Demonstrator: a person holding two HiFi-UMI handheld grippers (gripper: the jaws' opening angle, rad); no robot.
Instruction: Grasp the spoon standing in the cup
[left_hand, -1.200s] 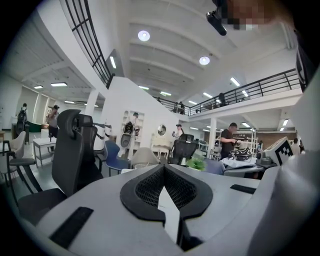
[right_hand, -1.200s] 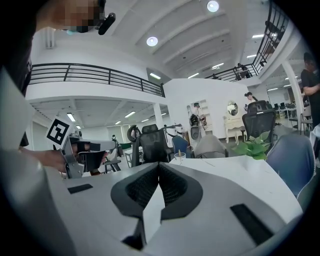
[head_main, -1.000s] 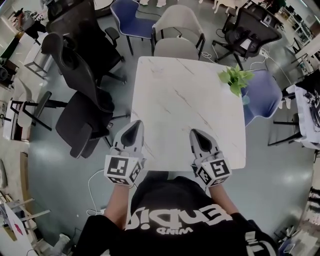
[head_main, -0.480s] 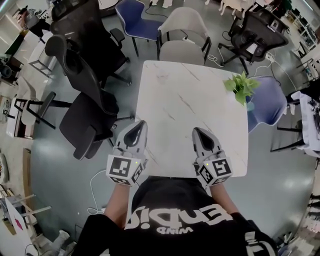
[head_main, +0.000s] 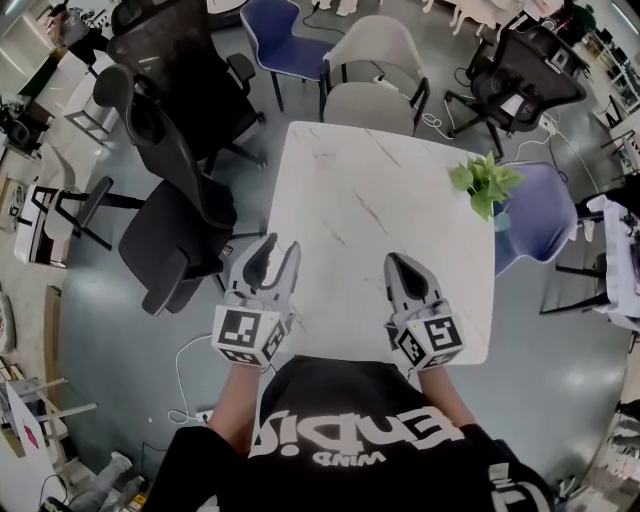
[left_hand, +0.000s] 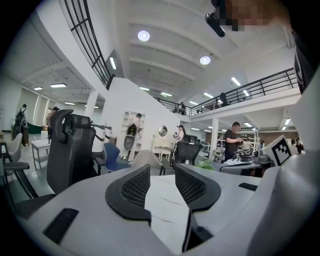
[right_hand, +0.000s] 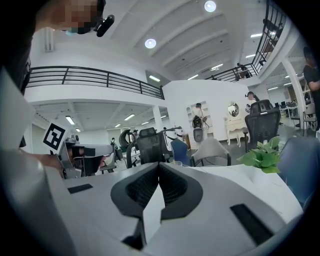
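Head view: one white, marble-veined square counter (head_main: 380, 200) fills the middle. One green leafy plant (head_main: 483, 182) stands at the counter's right edge. Three black office chairs (head_main: 180, 225) stand around the counter, two to its left and one beyond its far right corner. Two beige shell chairs (head_main: 372, 100) stand at its far edge. There are also two blue chairs (head_main: 540, 210), one at its right side and one beyond its far edge. Two grippers hang at the counter's near edge. The left hand-held gripper (head_main: 281, 250) is at the near left corner with its jaws apart. The right hand-held gripper (head_main: 395, 262) is further right along that edge, its jaws drawn together to a point. Each carries one cube with square markers (head_main: 245, 335). The spoon and the cup cannot be made out anywhere on the counter.

Left gripper view: the left hand-held gripper (left_hand: 162, 172) has its two black, ribbed jaws partly apart, and they have just been opening. Only the bare counter (left_hand: 162, 197) shows between the pads, which touch nothing.

Right gripper view: the right hand-held gripper (right_hand: 159, 167) is closed, its two jaw tips meeting, with nothing between them. The counter (right_hand: 227, 169) runs ahead, and the one plant (right_hand: 262, 152) stands at its right side. Here too, spoon and cup cannot be told.
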